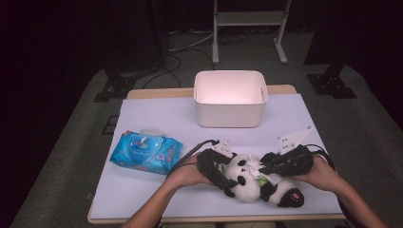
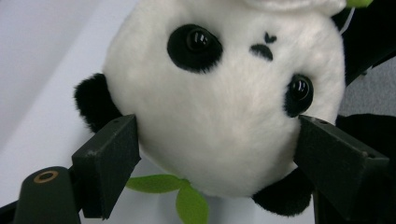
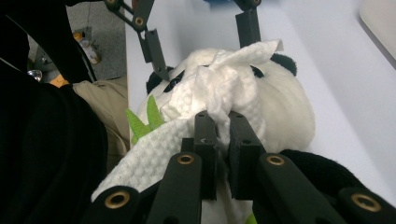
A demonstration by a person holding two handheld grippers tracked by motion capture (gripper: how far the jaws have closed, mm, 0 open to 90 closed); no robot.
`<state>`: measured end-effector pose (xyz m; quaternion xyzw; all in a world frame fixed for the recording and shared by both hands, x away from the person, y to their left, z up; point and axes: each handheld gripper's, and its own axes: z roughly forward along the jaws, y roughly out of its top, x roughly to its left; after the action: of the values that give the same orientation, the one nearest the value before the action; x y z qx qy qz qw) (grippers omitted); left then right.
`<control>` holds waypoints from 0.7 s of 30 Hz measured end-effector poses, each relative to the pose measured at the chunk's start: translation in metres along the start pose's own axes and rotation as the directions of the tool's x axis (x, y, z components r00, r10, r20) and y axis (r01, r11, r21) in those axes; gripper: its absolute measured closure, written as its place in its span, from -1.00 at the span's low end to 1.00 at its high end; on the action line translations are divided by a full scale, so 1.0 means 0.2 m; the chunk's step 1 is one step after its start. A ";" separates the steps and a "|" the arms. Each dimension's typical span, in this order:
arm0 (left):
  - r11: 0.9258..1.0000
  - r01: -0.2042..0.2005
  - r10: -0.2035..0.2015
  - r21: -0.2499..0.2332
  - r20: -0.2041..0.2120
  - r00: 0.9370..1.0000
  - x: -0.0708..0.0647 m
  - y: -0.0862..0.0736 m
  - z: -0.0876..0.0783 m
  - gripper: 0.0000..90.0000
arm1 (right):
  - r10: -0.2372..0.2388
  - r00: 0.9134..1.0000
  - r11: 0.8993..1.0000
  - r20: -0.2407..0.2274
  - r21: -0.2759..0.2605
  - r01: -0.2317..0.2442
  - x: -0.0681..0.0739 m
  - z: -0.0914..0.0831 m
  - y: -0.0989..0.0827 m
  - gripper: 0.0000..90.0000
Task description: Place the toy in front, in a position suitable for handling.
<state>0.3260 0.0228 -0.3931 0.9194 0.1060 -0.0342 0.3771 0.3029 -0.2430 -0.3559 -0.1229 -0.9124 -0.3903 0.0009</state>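
Observation:
A black-and-white panda plush (image 1: 247, 183) lies near the table's front edge. My left gripper (image 1: 228, 183) clamps its head from both sides; in the left gripper view the two pads press into the white fur of the panda's face (image 2: 224, 102). My right gripper (image 1: 263, 167) comes in from the right, shut on a crumpled white wipe (image 1: 253, 166). In the right gripper view the jaws (image 3: 223, 128) pinch the wipe (image 3: 219, 88), which rests against the top of the panda's head (image 3: 285, 107). Green felt leaves (image 3: 140, 121) stick out beside the plush.
A white plastic bin (image 1: 231, 99) stands open at the table's back middle. A blue pack of wet wipes (image 1: 145, 152) lies at the left. A white sheet (image 1: 157, 114) covers the tabletop. Dark floor and a metal stand lie beyond the table.

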 end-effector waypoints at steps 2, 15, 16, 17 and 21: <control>1.000 0.004 -0.004 -0.009 -0.010 1.000 0.00 0.01 -0.01 -0.72 | 0.001 1.000 1.000 -0.006 -0.005 -0.001 0.00 0.00 0.00 0.85; 1.000 0.021 -0.021 -0.015 0.014 1.000 0.03 0.00 0.04 -0.65 | -0.021 1.000 1.000 0.018 -0.013 0.022 0.03 0.01 0.00 0.85; 1.000 0.027 -0.026 -0.015 0.015 1.000 0.03 0.00 0.04 -0.65 | -0.024 1.000 1.000 0.020 -0.013 0.024 0.03 0.01 0.01 0.85; 0.999 0.033 -0.032 -0.013 0.014 0.999 0.03 0.01 0.04 -0.65 | -0.031 0.999 0.999 0.023 -0.010 0.032 0.03 0.01 0.03 0.85; 0.999 0.036 -0.036 -0.011 0.011 0.999 0.04 0.02 0.04 -0.61 | -0.055 0.998 0.998 0.025 -0.012 0.055 0.04 0.02 0.08 0.85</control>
<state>0.3343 0.0162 -0.3972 0.9151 0.1208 -0.0453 0.3821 0.3000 -0.2268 -0.3464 -0.1025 -0.9130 -0.3943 -0.0217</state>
